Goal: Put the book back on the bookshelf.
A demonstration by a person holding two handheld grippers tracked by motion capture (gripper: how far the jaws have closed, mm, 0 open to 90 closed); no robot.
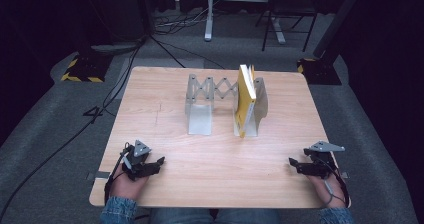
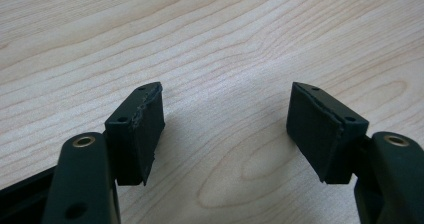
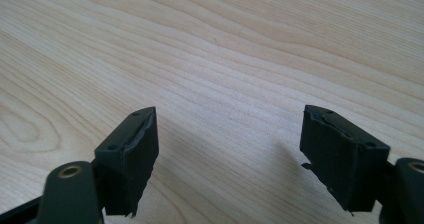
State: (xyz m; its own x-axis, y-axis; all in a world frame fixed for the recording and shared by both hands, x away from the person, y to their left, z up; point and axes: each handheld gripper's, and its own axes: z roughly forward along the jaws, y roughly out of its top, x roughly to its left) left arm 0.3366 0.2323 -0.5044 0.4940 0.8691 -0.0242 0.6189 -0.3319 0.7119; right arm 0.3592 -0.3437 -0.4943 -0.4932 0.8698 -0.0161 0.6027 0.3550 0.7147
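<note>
Two grippers, left [image 1: 159,161] and right [image 1: 293,162], rest on the tabletop [image 1: 210,159], fingers apart, empty. Yellow book [image 1: 245,100] stands upright in the metal rack [image 1: 200,115]; probably stiff, light; grip its spine edge.

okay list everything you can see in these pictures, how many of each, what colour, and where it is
table: one, light wood, centre of the high view, on grey carpet
bookend rack: one, silver metal with a scissor-style link between two end plates, far middle of the table
book: one, yellow, upright against the rack's right end plate
cables: several, black, on the floor to the left and beyond the table
floor bases: two, black with yellow stripes, at the table's far corners
left gripper: one, black, near left edge of the table, open, holding nothing
right gripper: one, black, near right edge, open, holding nothing
sleeves: two, blue denim, bottom edge
</note>
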